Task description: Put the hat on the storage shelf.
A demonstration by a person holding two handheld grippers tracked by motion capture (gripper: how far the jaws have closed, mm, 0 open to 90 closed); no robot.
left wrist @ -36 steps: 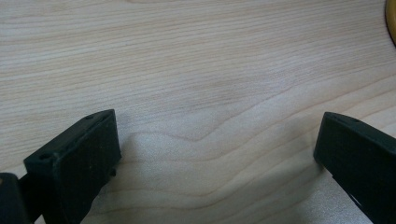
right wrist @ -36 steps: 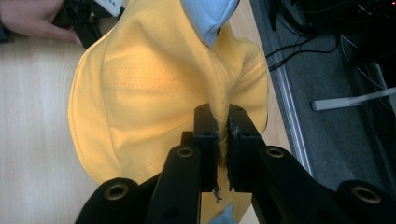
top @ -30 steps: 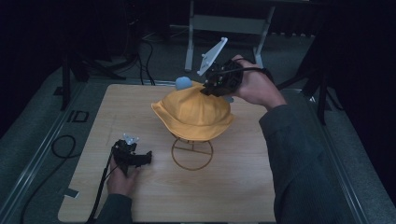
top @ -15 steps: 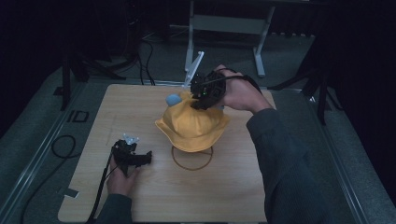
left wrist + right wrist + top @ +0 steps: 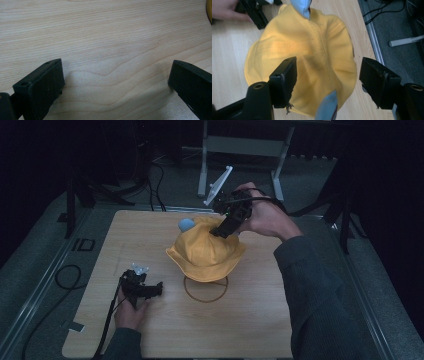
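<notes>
Black capital letters "ID" mark the dark grey carpeted floor [image 5: 30,285] just off the left edge of the pale wooden table [image 5: 150,330], near its far corner, as seen from the high view. Nothing legible shows in the two gripper views, neither brand nor number.

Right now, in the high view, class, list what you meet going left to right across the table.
Left gripper → wire ring base under the yellow hat → right gripper over the hat's far side.
</notes>
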